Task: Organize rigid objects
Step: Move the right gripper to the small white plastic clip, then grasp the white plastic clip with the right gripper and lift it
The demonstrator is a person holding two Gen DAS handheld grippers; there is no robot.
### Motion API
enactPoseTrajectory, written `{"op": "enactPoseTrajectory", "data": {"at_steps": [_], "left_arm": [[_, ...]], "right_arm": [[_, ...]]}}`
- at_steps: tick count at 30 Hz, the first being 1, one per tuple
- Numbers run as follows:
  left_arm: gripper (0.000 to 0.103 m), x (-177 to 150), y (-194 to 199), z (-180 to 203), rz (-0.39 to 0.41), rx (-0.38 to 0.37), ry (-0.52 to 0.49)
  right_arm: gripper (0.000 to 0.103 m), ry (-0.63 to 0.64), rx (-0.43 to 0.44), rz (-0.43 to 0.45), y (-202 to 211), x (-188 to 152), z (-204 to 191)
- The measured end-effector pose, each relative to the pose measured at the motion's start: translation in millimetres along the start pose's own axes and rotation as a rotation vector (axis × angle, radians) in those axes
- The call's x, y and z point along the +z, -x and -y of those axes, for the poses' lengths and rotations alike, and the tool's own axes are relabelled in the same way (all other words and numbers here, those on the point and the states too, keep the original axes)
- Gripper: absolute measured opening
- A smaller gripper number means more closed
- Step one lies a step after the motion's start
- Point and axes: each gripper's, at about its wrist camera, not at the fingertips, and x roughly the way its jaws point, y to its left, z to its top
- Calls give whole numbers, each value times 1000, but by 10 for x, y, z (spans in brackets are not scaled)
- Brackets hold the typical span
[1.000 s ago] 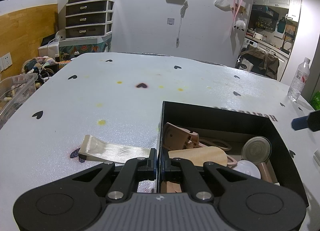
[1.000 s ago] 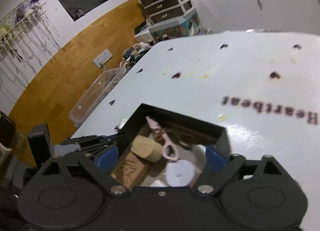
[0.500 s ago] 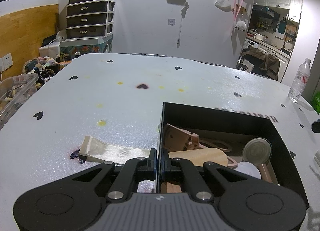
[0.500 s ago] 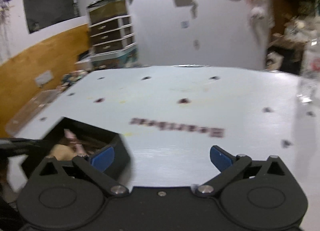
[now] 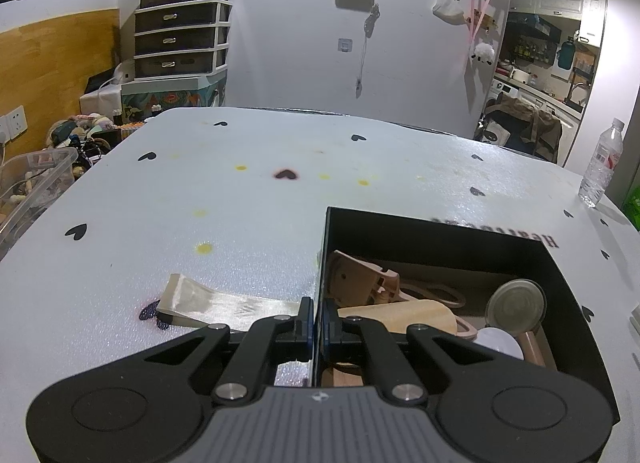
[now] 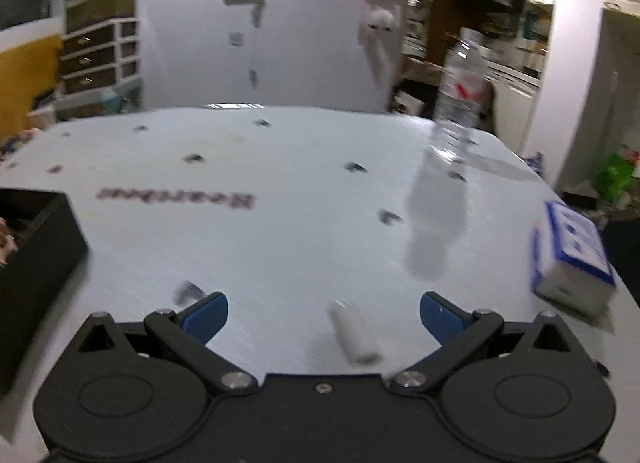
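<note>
Left fingers [image 5: 316,323] pinched on black box [image 5: 440,231] wall, steadying it. Right fingers [image 6: 324,313] spread wide, empty; small white cylinder [image 6: 354,339] lies between them at 6 o'clock. Risk: blurred approach, cylinder may roll off counter [image 6: 280,223].

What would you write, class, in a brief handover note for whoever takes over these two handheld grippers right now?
Left gripper: shut on the near left wall of the open black box, steadying it.
Right gripper: jaws wide open, empty, over the white heart-print tabletop, with a small white cylinder lying between its fingers, untouched.
Done: pale wooden pieces, a round grey metal lid and a white disc sit in the box.
Left: the white cylinder and the blue-and-white carton at the right table edge are still out. A cream ribbon strip and a clear plastic water bottle also remain outside.
</note>
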Motion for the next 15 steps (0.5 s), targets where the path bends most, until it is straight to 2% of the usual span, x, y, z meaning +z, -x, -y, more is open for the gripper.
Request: {"op": "enactPoseTrajectory", "data": {"at_steps": [5, 7, 9, 11, 15], "left_arm": [[4, 1, -1, 7, 0, 1, 0], [4, 2, -1, 6, 0, 1, 0], [4, 1, -1, 7, 0, 1, 1], [4, 1, -1, 7, 0, 1, 0], [4, 0, -2, 9, 0, 1, 1]], "right_arm": [[103, -100, -35, -60, -71, -117, 219], [97, -102, -17, -78, -90, -144, 238], [79, -87, -8, -90, -100, -163, 227], [72, -66, -7, -113, -113, -180, 214], [72, -37, -51, -147, -131, -221, 243]]}}
